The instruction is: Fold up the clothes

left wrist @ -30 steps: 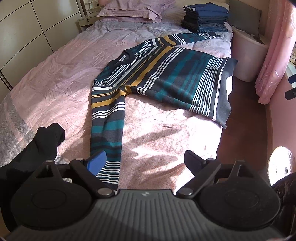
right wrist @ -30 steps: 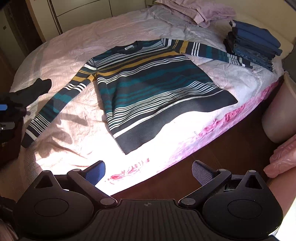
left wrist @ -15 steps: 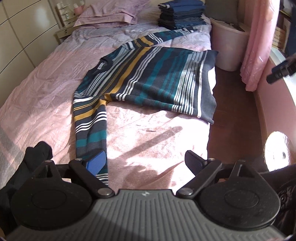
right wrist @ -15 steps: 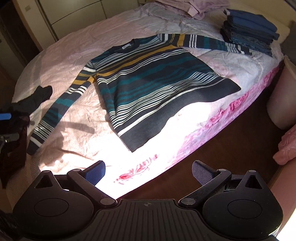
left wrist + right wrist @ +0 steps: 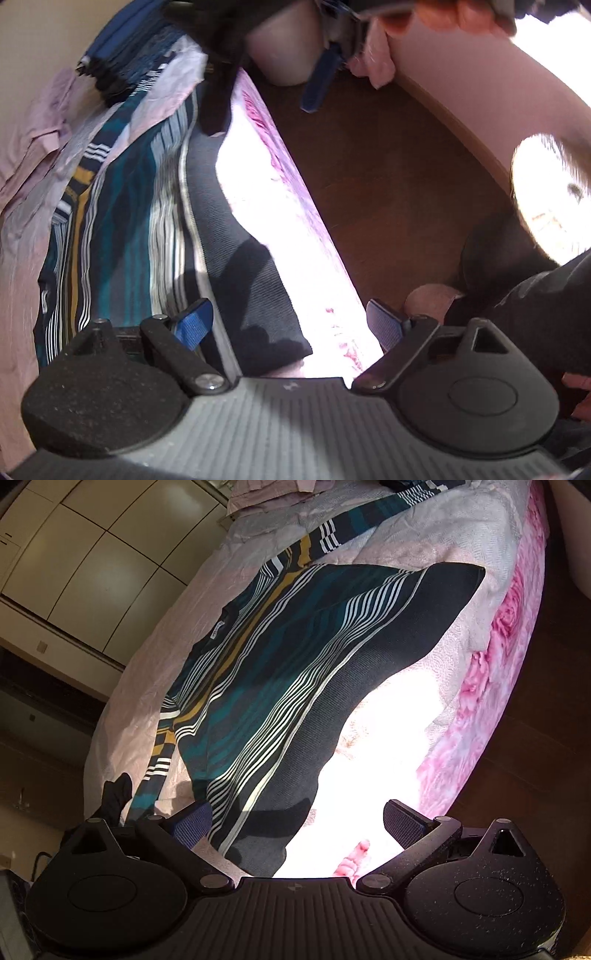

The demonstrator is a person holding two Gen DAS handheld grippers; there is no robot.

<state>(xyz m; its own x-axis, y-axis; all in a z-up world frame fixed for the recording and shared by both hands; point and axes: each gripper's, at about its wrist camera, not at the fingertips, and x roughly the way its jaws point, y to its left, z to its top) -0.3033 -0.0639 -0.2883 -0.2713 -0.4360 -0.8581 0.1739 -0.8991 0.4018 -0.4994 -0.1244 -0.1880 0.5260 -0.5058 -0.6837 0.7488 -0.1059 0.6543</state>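
Spread flat on the bed [image 5: 491, 602], the sweater [image 5: 280, 686] lies face up with its dark hem [image 5: 243, 258] along the bed's near edge and both sleeves out to the sides. Both claws hang low over that hem. The left gripper [image 5: 291, 325] is released, jaws wide, with the hem's near corner between its fingers; nothing is pinched. The right gripper [image 5: 295, 823] is equally spread, over what looks like that same corner, and it holds nothing either. Seen from the left wrist, it reaches in at the top of the frame, further along the hem.

A risk, as I judge it: closing too shallow could catch only the top layer, or snag the pink sheet [image 5: 484, 686] with it, so the fold drags bedding or skews. Hard sunlight washes out the bed edge, hiding the hem's true line.

A small white neck label [image 5: 218, 627] shows, but its writing is unreadable.
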